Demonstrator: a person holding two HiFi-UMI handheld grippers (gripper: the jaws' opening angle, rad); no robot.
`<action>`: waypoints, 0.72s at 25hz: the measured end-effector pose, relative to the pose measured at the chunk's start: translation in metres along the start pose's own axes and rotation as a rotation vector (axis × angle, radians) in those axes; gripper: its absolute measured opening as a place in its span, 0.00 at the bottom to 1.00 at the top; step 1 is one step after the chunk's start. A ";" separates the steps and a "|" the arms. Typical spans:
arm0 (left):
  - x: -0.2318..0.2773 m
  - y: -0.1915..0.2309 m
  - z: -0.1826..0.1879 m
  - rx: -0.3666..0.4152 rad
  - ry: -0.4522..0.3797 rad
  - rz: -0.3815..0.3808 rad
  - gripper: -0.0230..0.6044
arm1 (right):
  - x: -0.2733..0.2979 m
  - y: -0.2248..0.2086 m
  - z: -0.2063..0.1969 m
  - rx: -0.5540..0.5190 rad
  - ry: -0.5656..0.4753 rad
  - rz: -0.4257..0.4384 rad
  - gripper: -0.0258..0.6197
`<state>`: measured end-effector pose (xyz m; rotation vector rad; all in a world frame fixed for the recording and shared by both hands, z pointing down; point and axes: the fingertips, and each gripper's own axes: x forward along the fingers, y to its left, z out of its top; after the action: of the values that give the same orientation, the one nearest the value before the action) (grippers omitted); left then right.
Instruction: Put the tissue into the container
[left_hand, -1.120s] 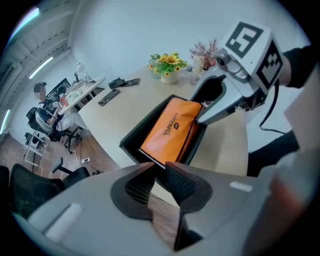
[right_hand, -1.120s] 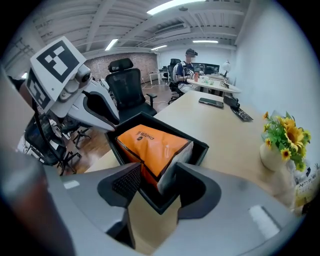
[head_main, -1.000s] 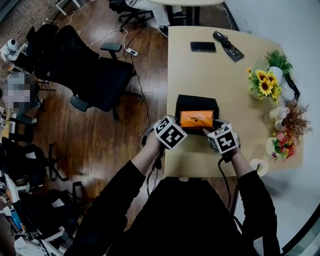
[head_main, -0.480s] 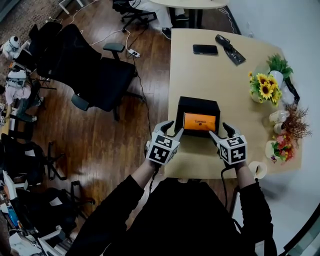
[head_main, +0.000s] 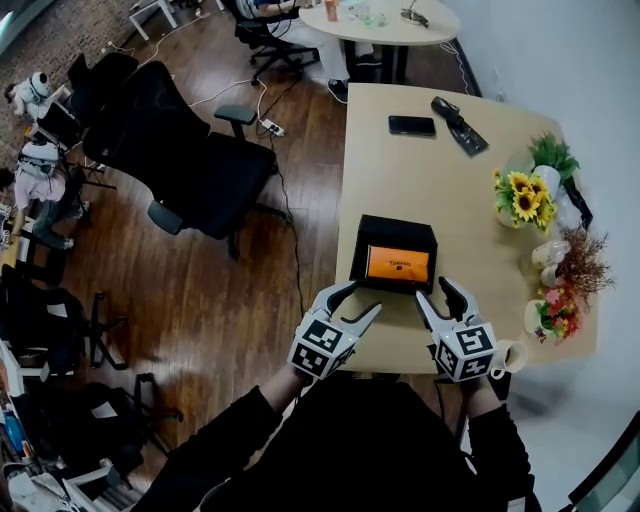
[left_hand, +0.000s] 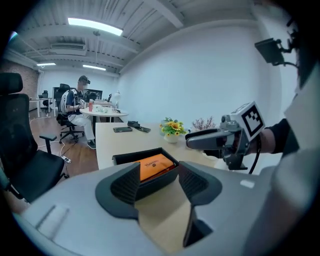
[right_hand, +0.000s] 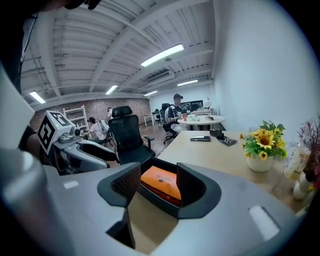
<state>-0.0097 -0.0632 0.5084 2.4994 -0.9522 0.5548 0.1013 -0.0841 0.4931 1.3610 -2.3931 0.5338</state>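
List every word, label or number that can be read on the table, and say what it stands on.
Orange tissue pack, lying in the black container: one short line of dark print on its top face, too blurred to read in any view.
Phone: dark face, no text visible.
Nothing else on the table shows legible text.

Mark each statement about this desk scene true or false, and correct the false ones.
1. The orange tissue pack lies inside the black container. True.
2. The left gripper is gripping the tissue pack. False: its jaws are opening with nothing between them, and it is clear of the container.
3. A phone lies toward the far end of the table. True.
4. The sunflowers stand on the floor beside the office chair. False: they stand on the table, near its right edge.
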 end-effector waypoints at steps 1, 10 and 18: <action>-0.004 -0.001 0.001 0.006 -0.009 0.006 0.40 | -0.005 0.002 0.002 0.009 -0.017 0.000 0.38; -0.027 -0.009 0.020 0.068 -0.078 0.056 0.39 | -0.036 0.007 0.008 0.063 -0.120 -0.027 0.33; -0.027 -0.017 0.019 0.049 -0.091 0.046 0.39 | -0.051 0.009 0.019 0.035 -0.203 -0.036 0.32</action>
<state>-0.0123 -0.0466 0.4752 2.5713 -1.0442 0.4875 0.1160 -0.0507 0.4511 1.5366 -2.5227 0.4491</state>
